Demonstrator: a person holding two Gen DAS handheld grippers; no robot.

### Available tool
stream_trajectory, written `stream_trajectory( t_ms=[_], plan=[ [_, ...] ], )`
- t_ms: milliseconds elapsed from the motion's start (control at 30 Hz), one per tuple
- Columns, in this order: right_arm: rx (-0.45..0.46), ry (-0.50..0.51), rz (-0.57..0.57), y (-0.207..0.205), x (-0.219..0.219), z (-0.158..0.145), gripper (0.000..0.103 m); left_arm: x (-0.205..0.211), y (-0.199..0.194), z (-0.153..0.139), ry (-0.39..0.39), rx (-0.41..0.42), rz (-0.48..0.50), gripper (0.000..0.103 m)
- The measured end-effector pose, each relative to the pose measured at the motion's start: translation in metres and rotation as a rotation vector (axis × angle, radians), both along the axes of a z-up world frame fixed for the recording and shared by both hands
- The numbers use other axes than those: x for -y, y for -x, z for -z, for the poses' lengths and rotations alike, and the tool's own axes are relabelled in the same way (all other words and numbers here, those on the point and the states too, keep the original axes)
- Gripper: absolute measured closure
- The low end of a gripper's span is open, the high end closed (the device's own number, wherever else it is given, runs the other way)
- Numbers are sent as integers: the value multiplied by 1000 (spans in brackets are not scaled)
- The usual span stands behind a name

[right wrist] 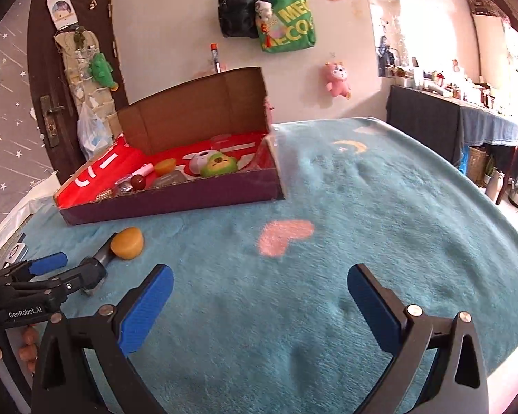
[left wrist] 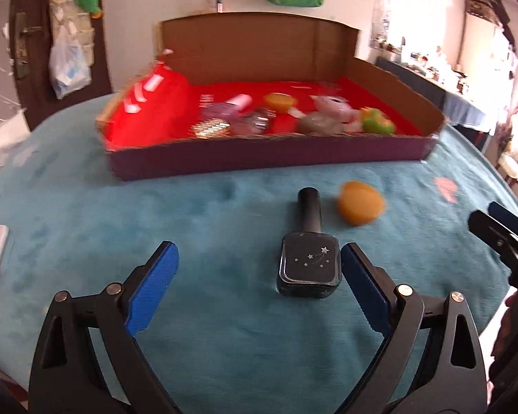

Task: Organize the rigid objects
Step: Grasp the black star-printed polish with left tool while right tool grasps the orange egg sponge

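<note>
We see a fluffy blue blanket (left wrist: 224, 214) with a dark little bottle (left wrist: 309, 262) lying flat on it, low in the middle of the left wrist view. It has tiny stars on its square body, and its black cap points toward the top of the frame. Our left gripper (left wrist: 259, 272) is spread wide open. The bottle lies between the two blue pads, right next to the pad (left wrist: 361, 283) on the right of the frame and well apart from the other one. Just above and right of the bottle sits a round orange thing (left wrist: 362, 207), a bit blurry.

Near the top of the frame is a flat cardboard box (left wrist: 269, 158) with a red lining. Small toys and jars lie in a row inside it, but they are too blurry to name.

In the right wrist view, our right gripper (right wrist: 260, 296) is open wide too, with only blanket between its pads. A pink heart (right wrist: 283, 236) on the blanket shows just above it. The box (right wrist: 176, 200) sits in the upper left of this frame.
</note>
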State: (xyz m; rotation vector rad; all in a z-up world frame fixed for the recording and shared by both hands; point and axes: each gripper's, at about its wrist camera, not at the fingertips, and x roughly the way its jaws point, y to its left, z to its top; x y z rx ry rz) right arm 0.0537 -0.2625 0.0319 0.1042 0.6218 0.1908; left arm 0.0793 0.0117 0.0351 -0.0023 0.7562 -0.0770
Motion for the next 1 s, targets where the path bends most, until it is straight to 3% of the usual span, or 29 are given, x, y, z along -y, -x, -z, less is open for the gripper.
stream_trajectory(
  t_ms=[167, 333, 433, 567, 833, 1000],
  plan=[
    [-22, -8, -64, -10, -18, 2, 0, 0, -3, -1, -55, -5, 47, 7],
    [-53, -21, -154, -16, -34, 0, 0, 3, -5, 2, -46, -20, 111, 9],
    [-71, 16, -199, -22, -47, -1, 0, 2, -10, 6, -48, -40, 116, 23],
    [-89, 53, -249, -31, -64, -3, 0, -3, -15, 5, -34, -60, 141, 23],
    [-148, 69, -305, -52, -90, -2, 0, -23, -27, 1, -58, -76, 102, 24],
    [-194, 119, -332, -64, -108, 2, 9, -23, -29, 3, -19, -89, 131, 40]
  ],
)
